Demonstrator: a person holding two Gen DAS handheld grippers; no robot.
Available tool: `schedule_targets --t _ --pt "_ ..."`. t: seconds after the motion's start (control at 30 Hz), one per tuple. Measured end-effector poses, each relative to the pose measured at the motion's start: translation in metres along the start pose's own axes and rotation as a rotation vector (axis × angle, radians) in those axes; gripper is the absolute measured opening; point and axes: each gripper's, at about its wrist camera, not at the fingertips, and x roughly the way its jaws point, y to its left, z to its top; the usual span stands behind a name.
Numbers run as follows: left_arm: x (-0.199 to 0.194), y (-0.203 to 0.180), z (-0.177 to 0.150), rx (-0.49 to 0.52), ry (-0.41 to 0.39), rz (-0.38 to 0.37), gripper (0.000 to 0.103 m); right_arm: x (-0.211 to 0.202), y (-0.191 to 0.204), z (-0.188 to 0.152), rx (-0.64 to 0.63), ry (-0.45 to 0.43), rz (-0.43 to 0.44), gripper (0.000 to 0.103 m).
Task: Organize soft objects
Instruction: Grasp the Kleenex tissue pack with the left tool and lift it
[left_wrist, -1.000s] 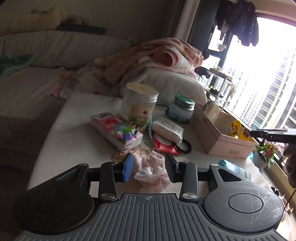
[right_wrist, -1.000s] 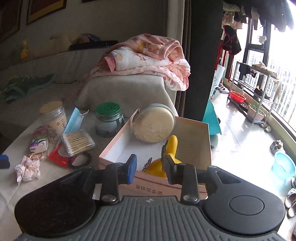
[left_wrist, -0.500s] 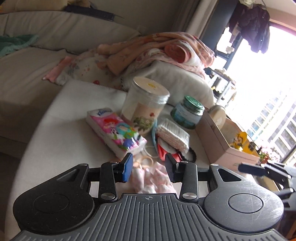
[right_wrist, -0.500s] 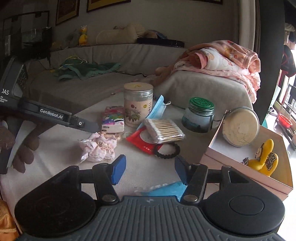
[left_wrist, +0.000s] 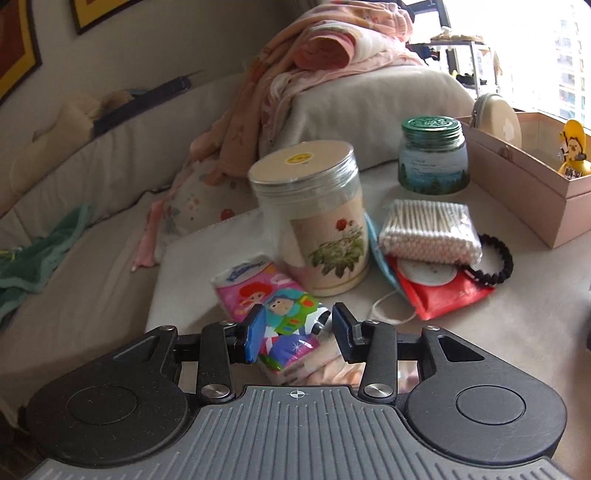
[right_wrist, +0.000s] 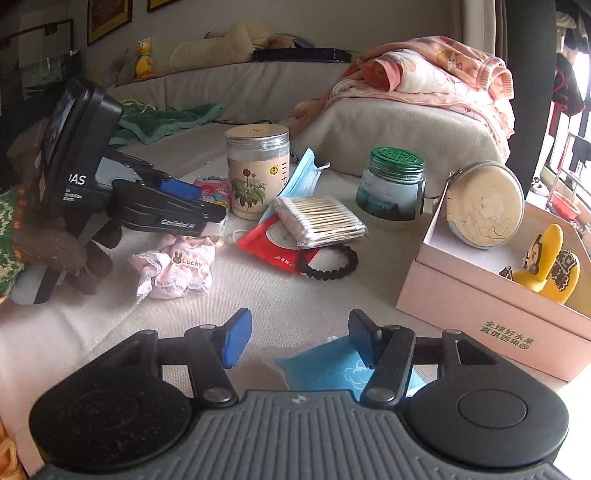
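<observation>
A cartoon-print tissue pack (left_wrist: 280, 306) lies on the cloth-covered table between the fingers of my left gripper (left_wrist: 298, 328). Its jaws are opening, and the right pad stands clear of the pack. A crumpled pink "Lucky" cloth (right_wrist: 177, 266) lies just below that gripper and shows under it as pink cloth (left_wrist: 332, 369). My right gripper (right_wrist: 300, 338) is open low over the table's near side, nothing between its pads. A blue packet (right_wrist: 325, 365) lies flat beneath its right finger. A gloved hand (right_wrist: 74, 254) holds the left gripper (right_wrist: 207, 221).
Behind stand a flower-print jar (left_wrist: 321, 221) and a green-lidded jar (right_wrist: 393, 184). Cotton swabs (right_wrist: 317, 218), a red pouch (left_wrist: 439, 288), a blue mask (right_wrist: 303, 173) and a bead bracelet (right_wrist: 332, 262) lie mid-table. A pink box (right_wrist: 480, 314) at right holds a round pouch and yellow toy.
My left gripper moved off the pink cloth to the tissue pack and rolled, its jaws slightly wider. My right gripper swung left from the pink box, sank toward the table and opened wider.
</observation>
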Motion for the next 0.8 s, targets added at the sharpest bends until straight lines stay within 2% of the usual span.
schedule_targets --t 0.07,0.17,0.2,0.3,0.4,0.43,0.47,0.57,0.63,0.73,0.8 --pt "-0.009 0.02 -0.007 -0.045 0.007 -0.005 0.045 0.001 0.003 -0.003 -0.015 -0.01 -0.005 0.058" --pt "-0.013 0.049 -0.006 -0.175 0.015 -0.087 0.045 0.004 0.007 -0.007 -0.026 -0.022 0.01 0.058" --pt "-0.009 0.055 -0.001 -0.202 0.013 -0.09 0.045 0.006 0.008 -0.008 -0.027 -0.02 0.02 0.058" --pt "0.009 0.061 0.011 -0.231 0.02 -0.094 0.044 0.013 0.013 -0.013 -0.034 -0.001 0.031 0.058" --pt "0.037 0.057 0.019 -0.274 0.097 -0.185 0.043 0.014 0.021 -0.02 -0.074 -0.006 -0.004 0.058" --pt "0.042 0.053 0.021 -0.269 0.103 -0.194 0.048 0.013 0.024 -0.022 -0.089 -0.009 -0.011 0.058" --pt "0.044 0.047 0.022 -0.24 0.096 -0.189 0.054 0.013 0.026 -0.023 -0.1 -0.01 -0.01 0.059" --pt "0.049 0.036 0.026 -0.202 0.099 -0.19 0.063 0.014 0.031 -0.024 -0.127 -0.007 -0.004 0.059" --pt "0.051 0.035 0.027 -0.206 0.095 -0.157 0.065 0.015 0.032 -0.025 -0.131 -0.002 -0.001 0.059" --pt "0.059 0.037 0.027 -0.168 0.099 -0.037 0.065 0.015 0.031 -0.025 -0.124 -0.001 0.0 0.06" --pt "0.068 0.042 0.026 -0.176 0.128 -0.016 0.063 0.015 0.03 -0.025 -0.12 0.001 0.001 0.06"
